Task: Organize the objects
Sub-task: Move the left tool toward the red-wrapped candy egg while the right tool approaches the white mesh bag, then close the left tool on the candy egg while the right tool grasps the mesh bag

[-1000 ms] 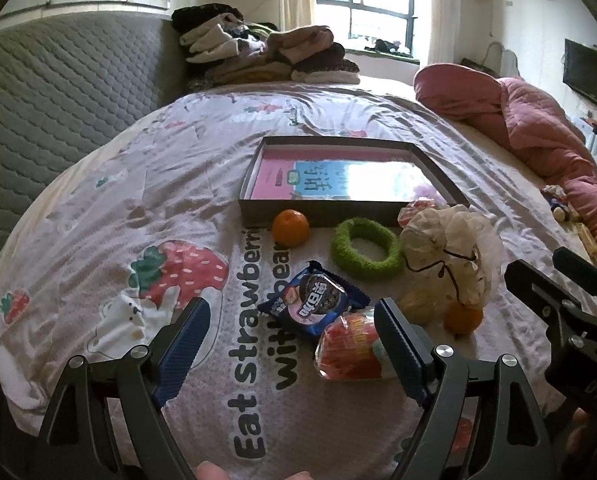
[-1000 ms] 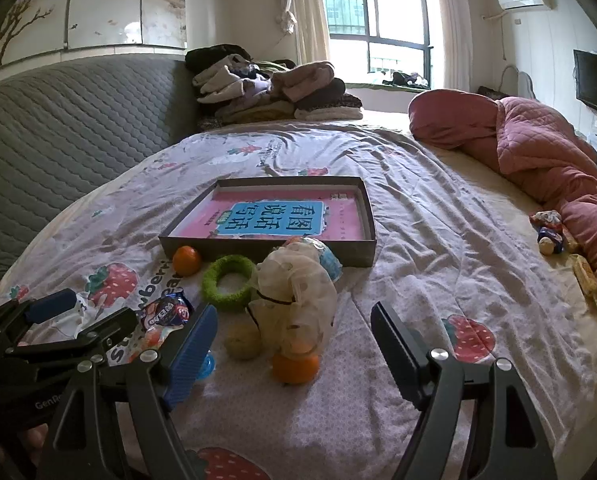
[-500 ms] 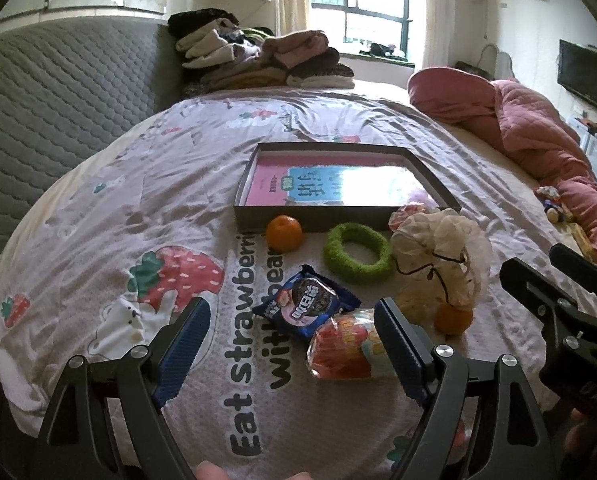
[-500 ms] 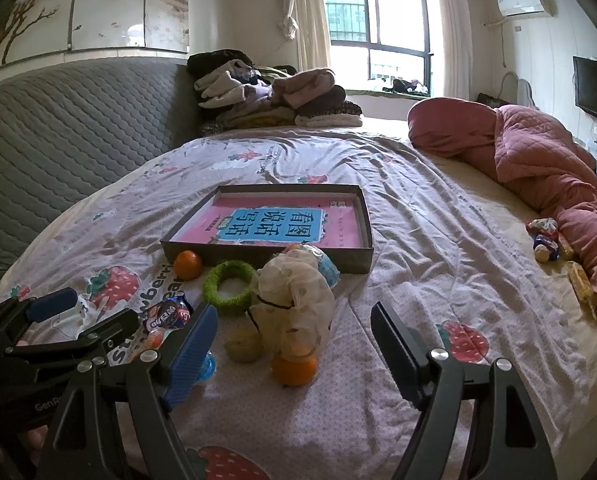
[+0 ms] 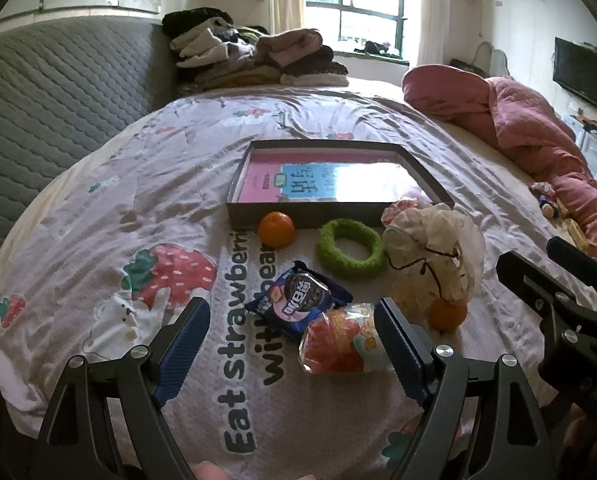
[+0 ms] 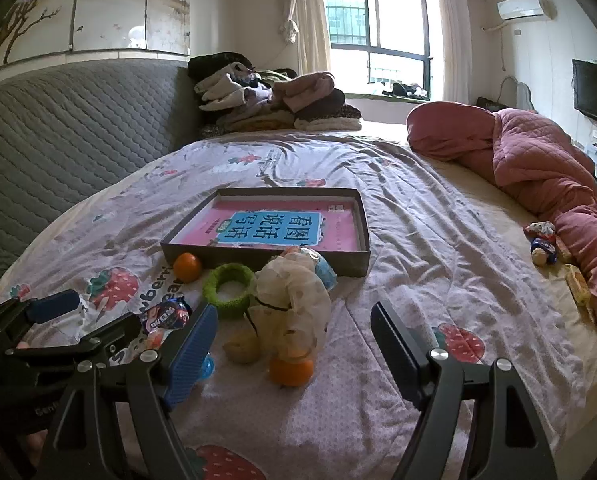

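Note:
A shallow dark box [image 5: 310, 214] holding a pink and blue book lies on the bed. In front of it sit an orange [image 5: 276, 230], a green fuzzy ring [image 5: 348, 248], a blue snack packet [image 5: 296, 300], a red snack bag [image 5: 338, 346] and a pale mesh bag [image 5: 434, 256] with a second orange [image 5: 448, 314] at its foot. My left gripper [image 5: 292, 340] hangs open just short of the two snack packs. My right gripper [image 6: 294, 348] is open over the second orange [image 6: 290, 370], near the mesh bag [image 6: 294, 304] and a yellowish ball [image 6: 242, 348].
A grey quilted headboard [image 5: 58, 92] runs along the left. Folded clothes [image 5: 258, 56] are piled at the far end. A pink quilt [image 6: 546, 168] and small toys [image 6: 542, 240] lie along the right side. Bare sheet spreads right of the box [image 6: 438, 248].
Both grippers stay open and hold nothing. The left wrist view has drifted slightly, so the objects sit a little further left. No object has moved on the bed.

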`<state>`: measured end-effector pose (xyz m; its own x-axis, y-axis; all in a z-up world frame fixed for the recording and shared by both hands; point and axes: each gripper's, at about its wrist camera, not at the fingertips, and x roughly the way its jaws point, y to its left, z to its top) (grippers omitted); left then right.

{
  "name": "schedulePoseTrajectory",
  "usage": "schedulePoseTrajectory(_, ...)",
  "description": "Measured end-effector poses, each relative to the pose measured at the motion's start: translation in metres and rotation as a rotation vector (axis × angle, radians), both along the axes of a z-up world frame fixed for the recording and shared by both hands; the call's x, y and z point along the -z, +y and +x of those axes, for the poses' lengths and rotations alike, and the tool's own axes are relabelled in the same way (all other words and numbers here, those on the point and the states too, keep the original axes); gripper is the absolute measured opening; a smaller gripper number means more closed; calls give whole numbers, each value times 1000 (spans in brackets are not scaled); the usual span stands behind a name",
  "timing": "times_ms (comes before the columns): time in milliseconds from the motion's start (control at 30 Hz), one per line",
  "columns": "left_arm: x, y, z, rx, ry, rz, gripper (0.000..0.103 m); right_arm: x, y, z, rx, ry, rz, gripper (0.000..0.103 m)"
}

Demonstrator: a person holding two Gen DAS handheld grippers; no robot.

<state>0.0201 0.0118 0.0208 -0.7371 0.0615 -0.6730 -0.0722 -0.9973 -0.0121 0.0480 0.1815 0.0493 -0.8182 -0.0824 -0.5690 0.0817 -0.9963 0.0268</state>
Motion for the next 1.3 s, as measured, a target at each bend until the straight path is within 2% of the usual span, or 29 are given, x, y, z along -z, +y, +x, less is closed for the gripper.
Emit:
schedulePoseTrajectory(567, 34, 4, 12, 71, -57, -21, 85, 19, 4, -1, -18, -52, 4, 78)
schedulePoseTrajectory(800, 41, 5, 18, 112, -47, -7, 85, 22, 6, -1, -22, -60, 2, 78)
schedulePoseTrajectory(1300, 53, 4, 2, 122, -36, 7, 85, 34, 6, -9, -29, -79, 5, 78)
